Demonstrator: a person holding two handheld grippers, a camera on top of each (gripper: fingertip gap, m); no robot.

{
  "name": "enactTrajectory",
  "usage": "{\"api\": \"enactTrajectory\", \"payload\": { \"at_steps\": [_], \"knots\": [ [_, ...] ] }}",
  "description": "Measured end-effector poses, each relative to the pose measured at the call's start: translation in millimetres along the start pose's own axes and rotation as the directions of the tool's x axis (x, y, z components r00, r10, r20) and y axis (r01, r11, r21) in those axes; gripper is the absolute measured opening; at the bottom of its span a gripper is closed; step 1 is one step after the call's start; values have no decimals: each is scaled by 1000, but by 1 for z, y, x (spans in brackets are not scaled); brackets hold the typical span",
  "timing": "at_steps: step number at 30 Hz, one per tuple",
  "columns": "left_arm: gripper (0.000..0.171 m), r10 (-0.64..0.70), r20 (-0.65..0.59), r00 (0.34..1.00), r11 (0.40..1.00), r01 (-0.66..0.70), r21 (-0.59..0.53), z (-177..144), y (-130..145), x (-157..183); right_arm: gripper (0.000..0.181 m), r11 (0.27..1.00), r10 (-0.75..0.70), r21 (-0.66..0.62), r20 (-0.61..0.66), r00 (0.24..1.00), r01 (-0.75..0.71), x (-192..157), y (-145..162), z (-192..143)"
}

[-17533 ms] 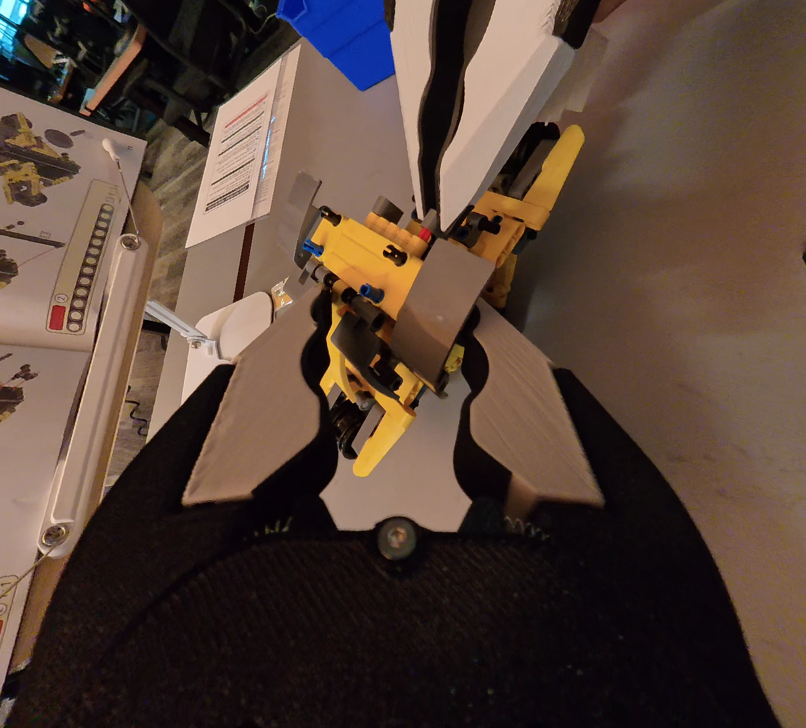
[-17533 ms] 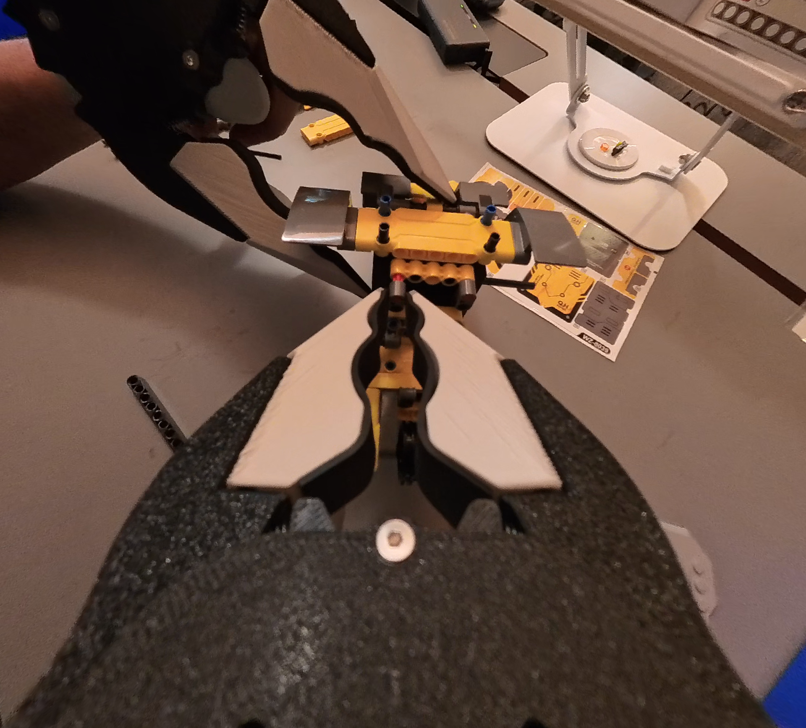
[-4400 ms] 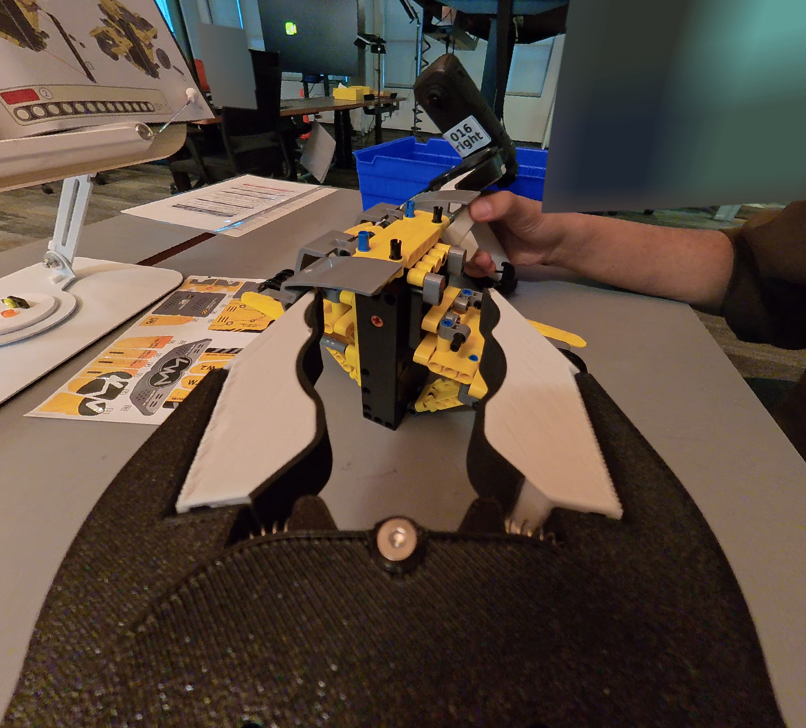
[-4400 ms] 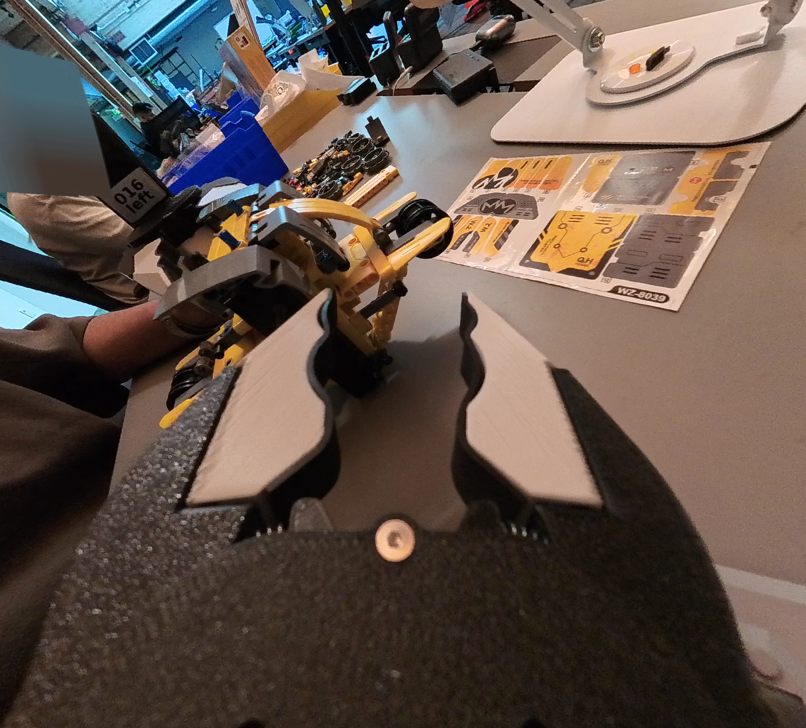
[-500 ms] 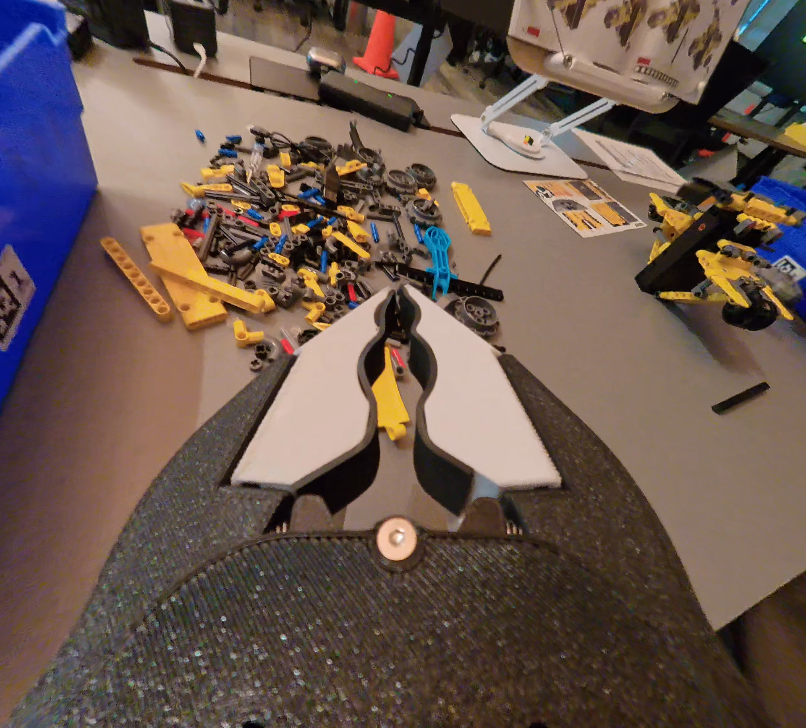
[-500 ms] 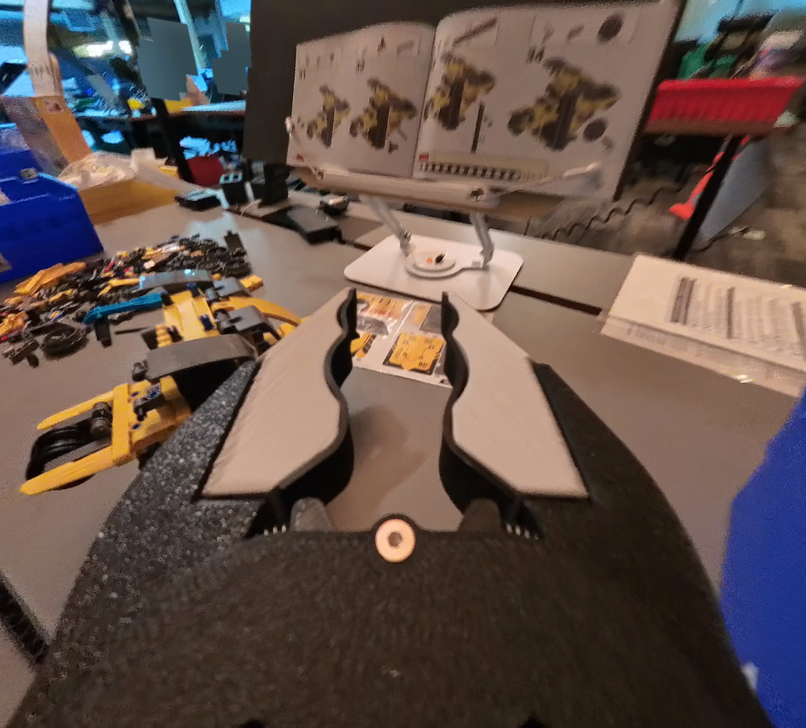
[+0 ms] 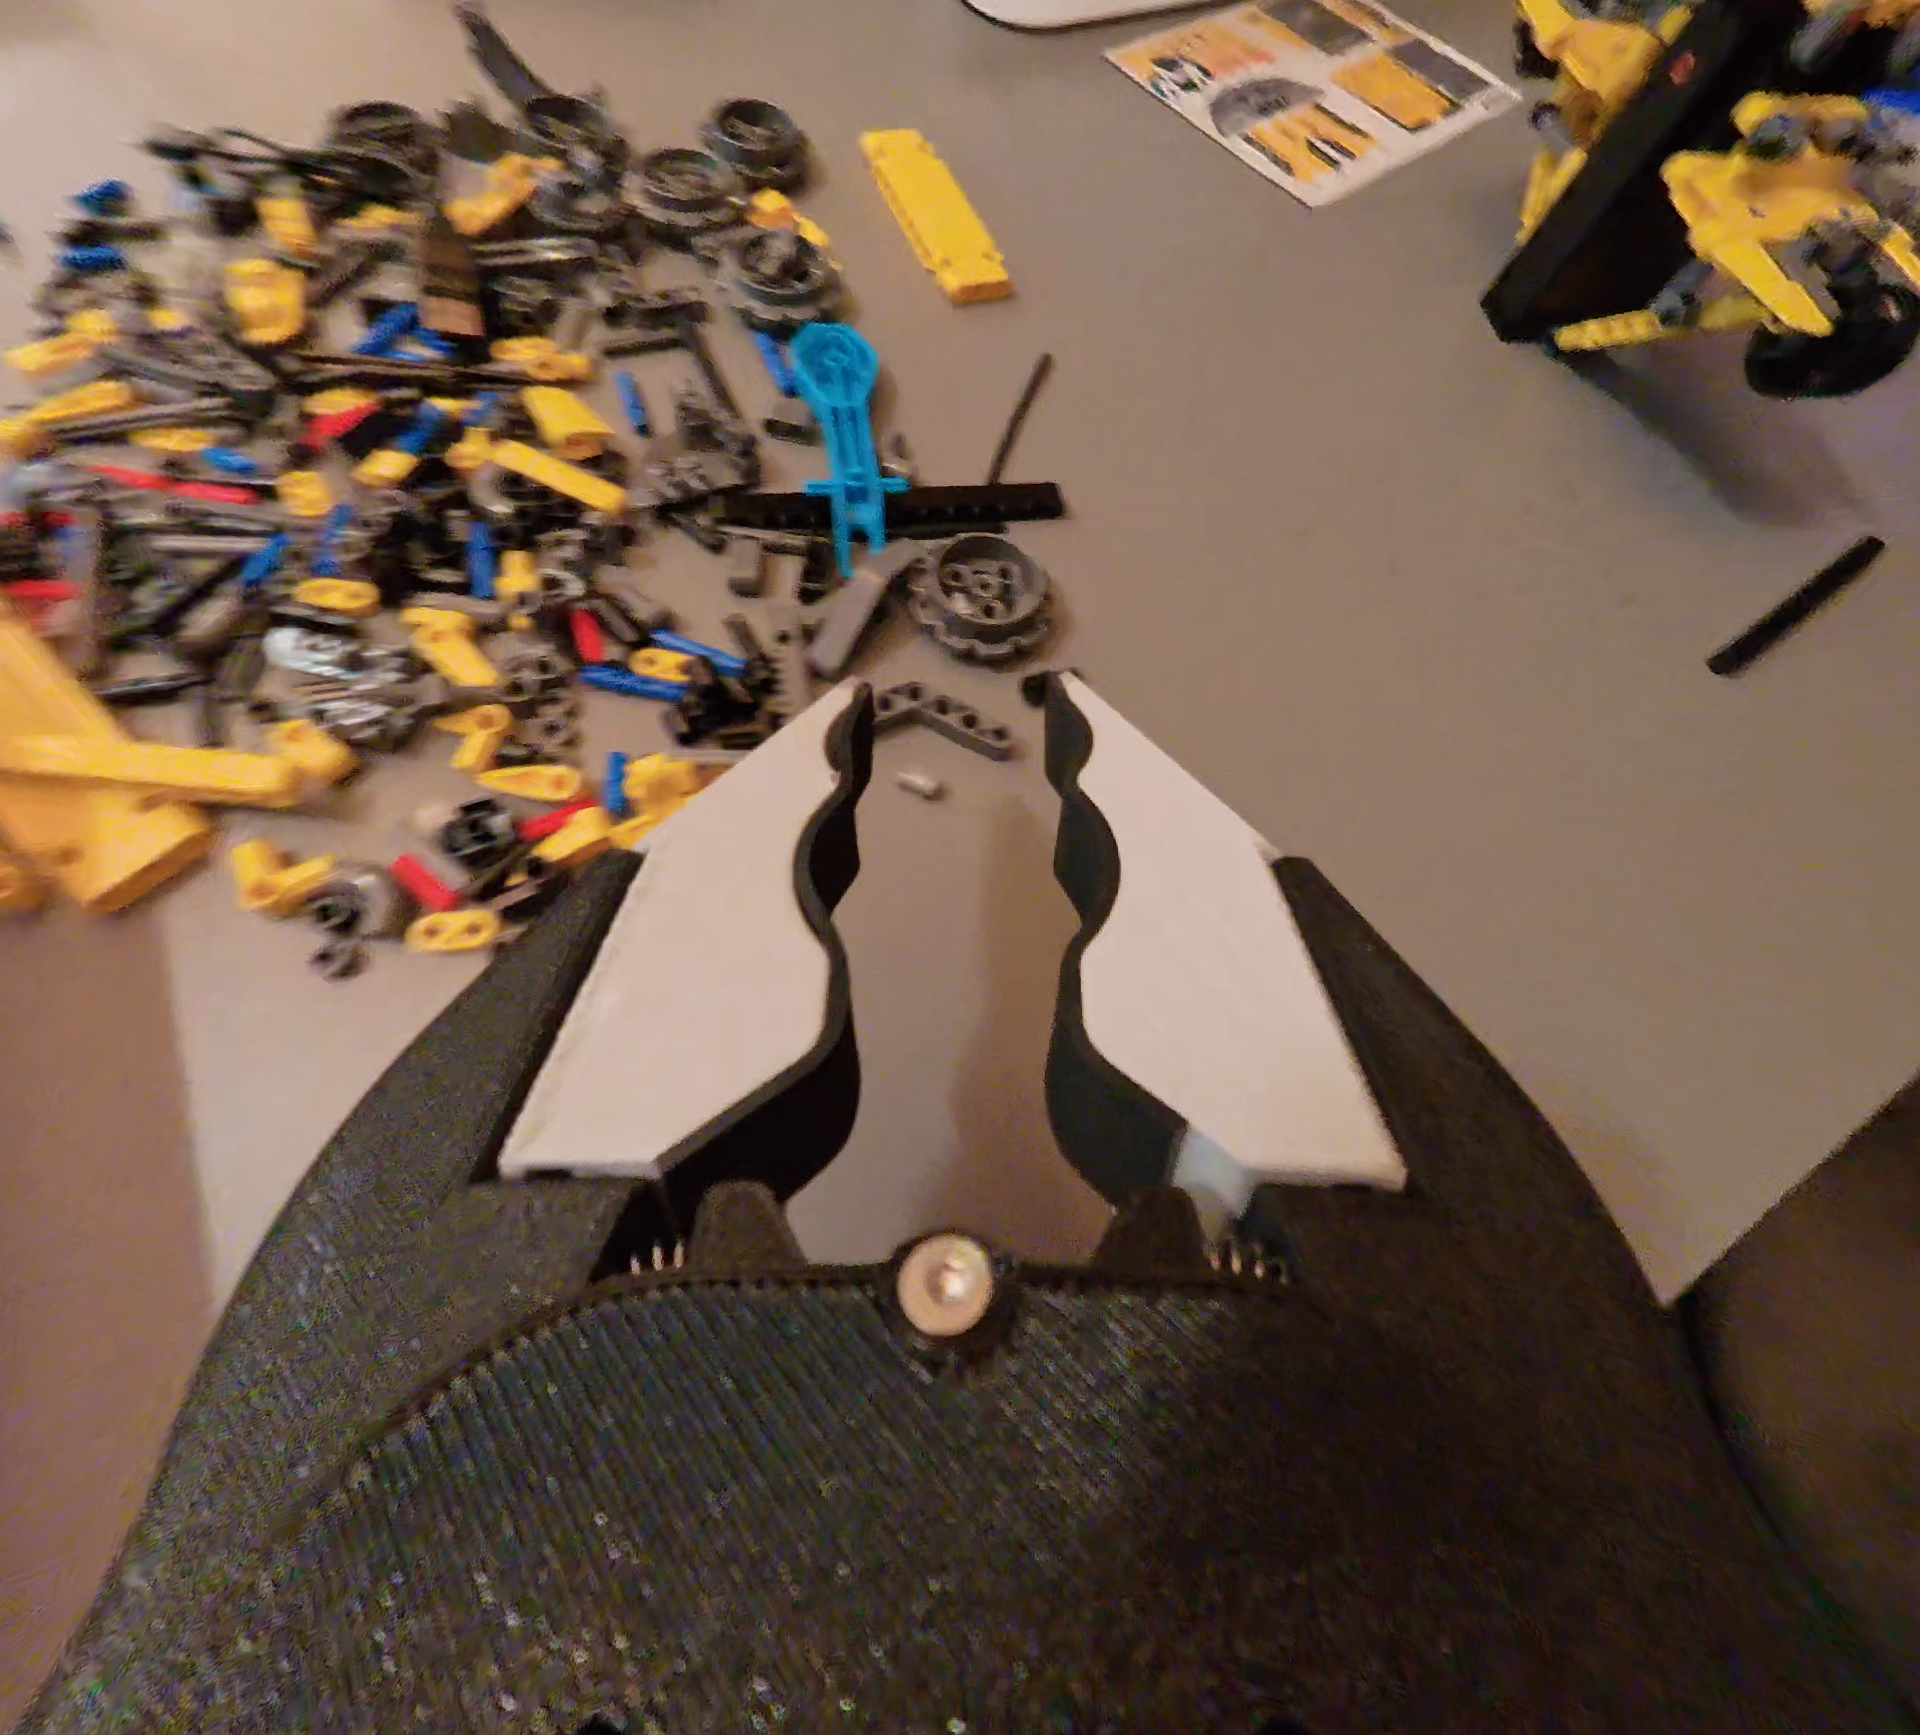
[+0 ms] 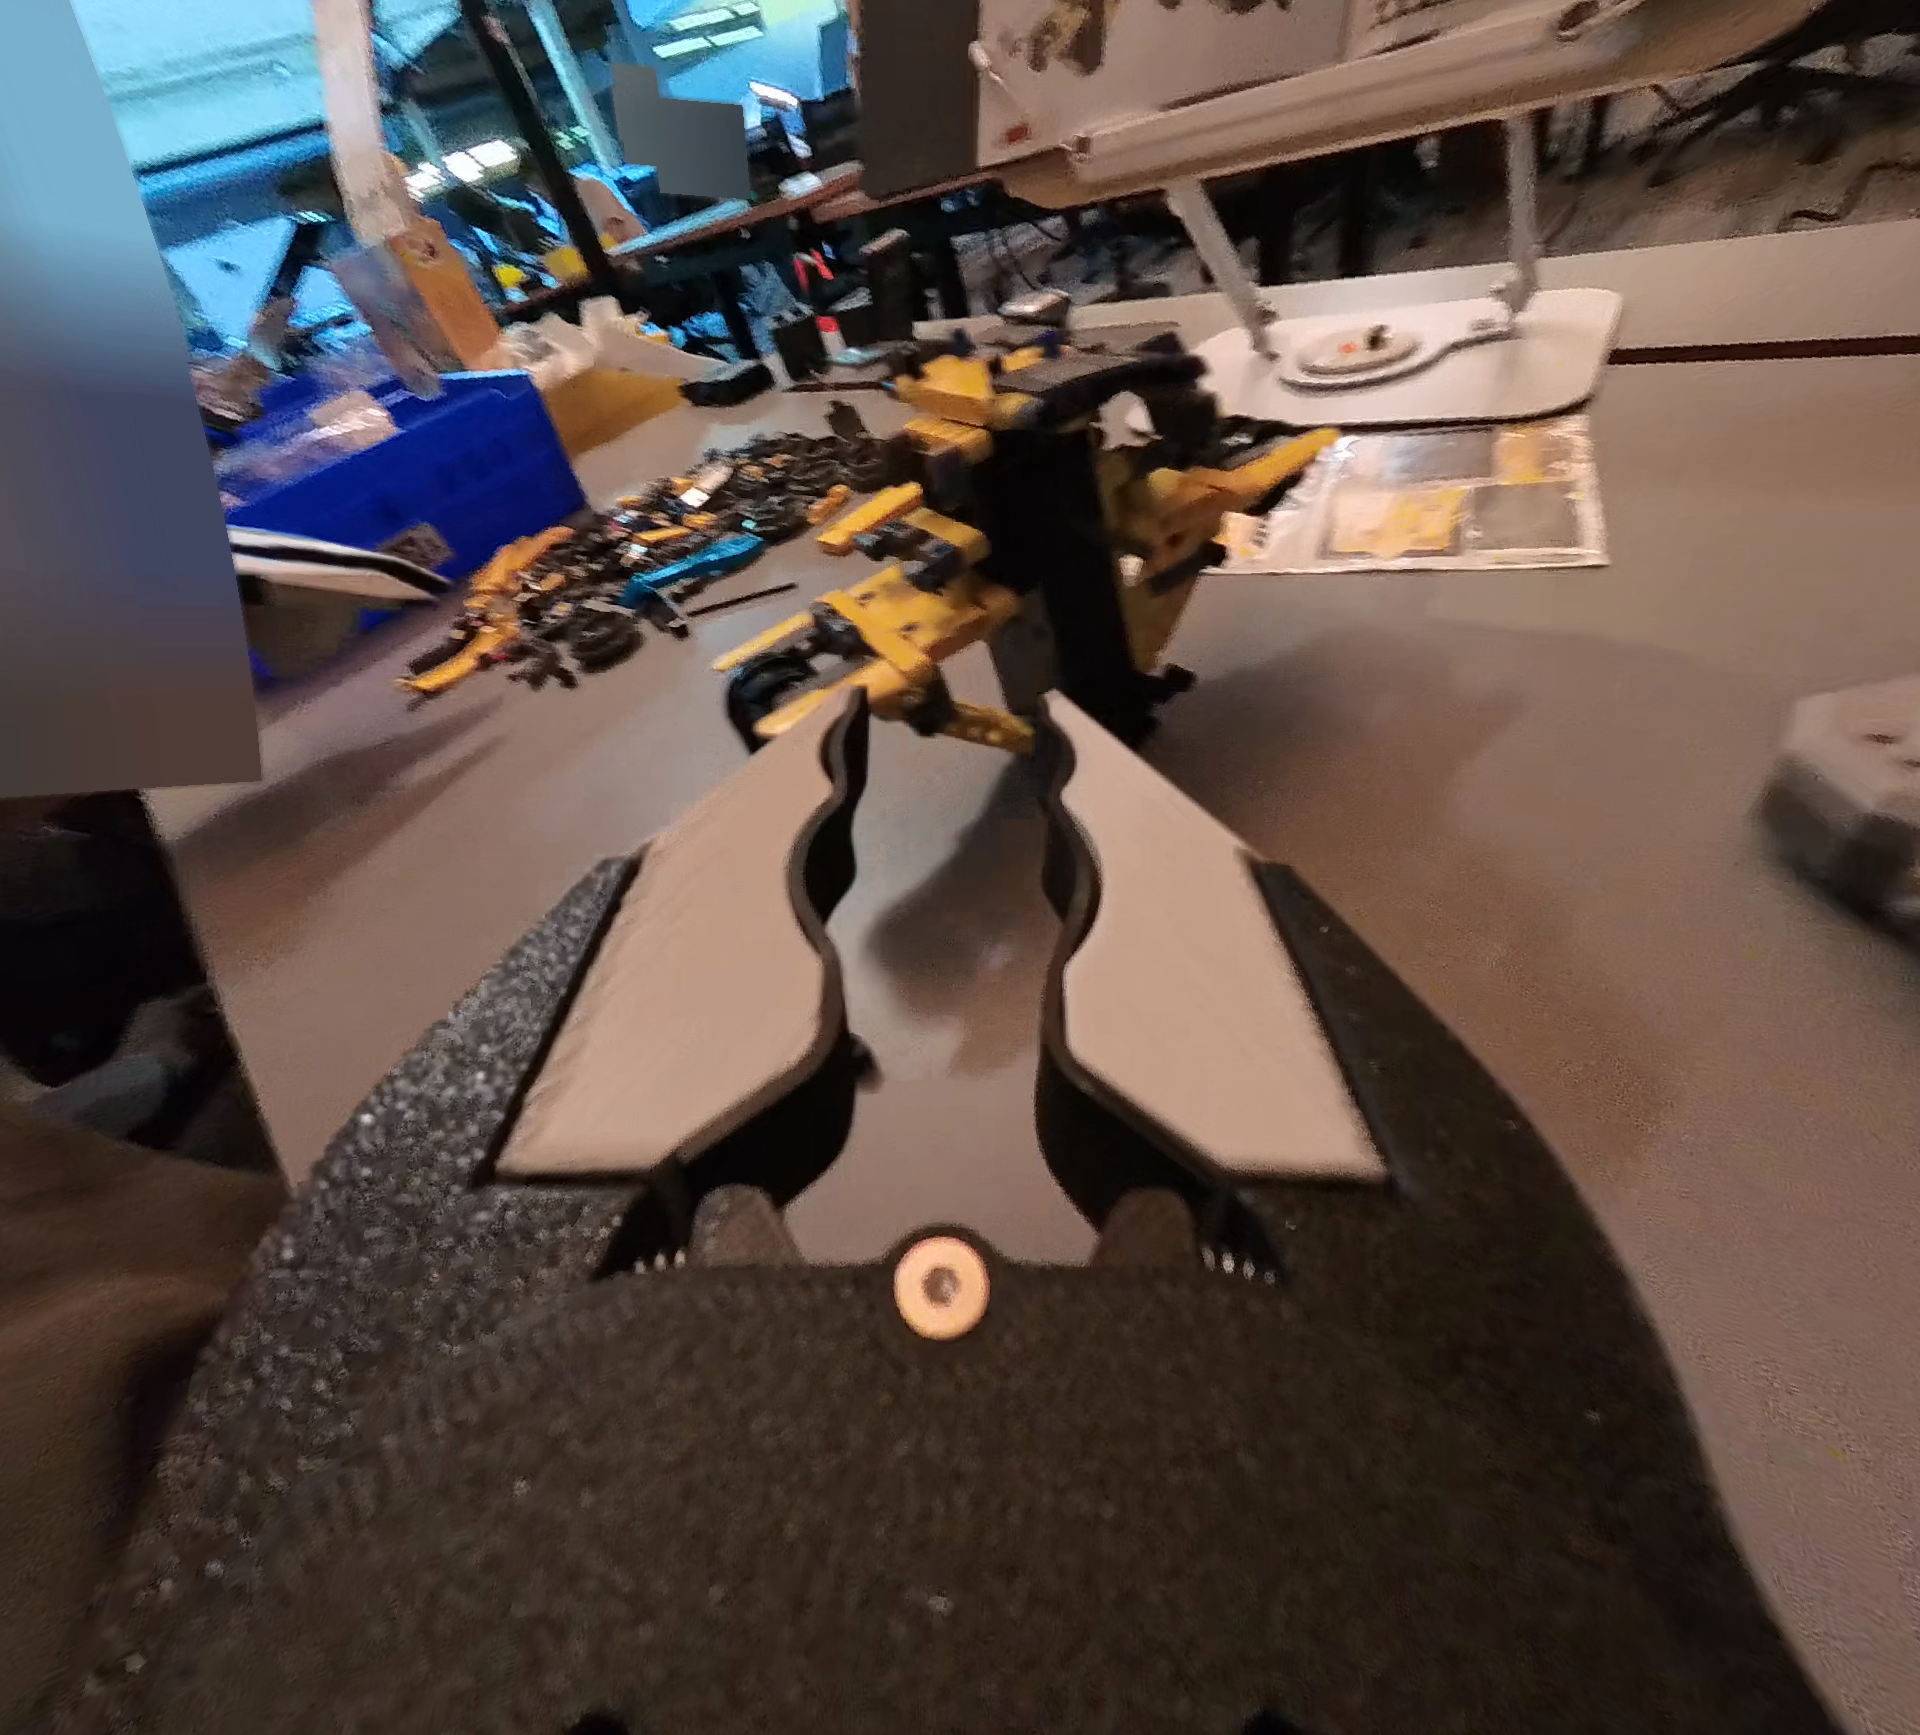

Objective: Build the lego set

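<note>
Left wrist view: the left gripper (image 7: 951, 703), fingers spread and holding nothing, is hovering at the near edge of a scattered pile of small yellow, black, blue and red plastic building pieces (image 7: 416, 480) on the grey table (image 7: 1299, 625). Lying just ahead of its fingertips are a bent dark grey perforated beam (image 7: 945, 717), a tiny pale grey pin (image 7: 920, 784) and a dark toothed wheel hub (image 7: 982, 589); a bright blue lever-shaped tool (image 7: 847, 449) is crossing a long black perforated beam (image 7: 904, 504).

Right wrist view: the right gripper (image 8: 951, 714), fingers likewise spread and empty, is pointing at the partly built yellow-and-black brick model (image 8: 1039, 542), which is standing on the table just beyond its tips, in front of a sticker sheet (image 8: 1434, 501) and the white stand of an open instruction booklet (image 8: 1403, 345).

Handling, as a judgement: the loose pieces are light, rigid and smooth, so they are likely to skid; the bent beam is best pinched across its flat sides. The model looks stiff but prone to shedding parts; its black central block offers the firmest hold.

Half a second earlier the left fingers were pressed nearly together around a yellow piece; now they are apart and that piece is gone from between them.
</note>
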State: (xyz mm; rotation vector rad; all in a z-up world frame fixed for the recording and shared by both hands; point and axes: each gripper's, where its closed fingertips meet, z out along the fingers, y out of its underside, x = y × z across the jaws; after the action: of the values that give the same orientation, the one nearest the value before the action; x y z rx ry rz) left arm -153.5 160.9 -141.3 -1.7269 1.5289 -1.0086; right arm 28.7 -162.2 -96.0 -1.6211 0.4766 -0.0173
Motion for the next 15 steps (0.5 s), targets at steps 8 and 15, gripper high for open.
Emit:
{"api": "enactTrajectory", "payload": {
  "at_steps": [8,15],
  "knots": [
    [38,21,-147,989,997,-32,-70,23,12,37,32,997,-16,-76,155,988,28,-41,14,29],
    [32,27,-132,991,994,-40,-98,37,14,29,34,994,-31,-93,194,980,50,-54,18,41]
  ]
}}
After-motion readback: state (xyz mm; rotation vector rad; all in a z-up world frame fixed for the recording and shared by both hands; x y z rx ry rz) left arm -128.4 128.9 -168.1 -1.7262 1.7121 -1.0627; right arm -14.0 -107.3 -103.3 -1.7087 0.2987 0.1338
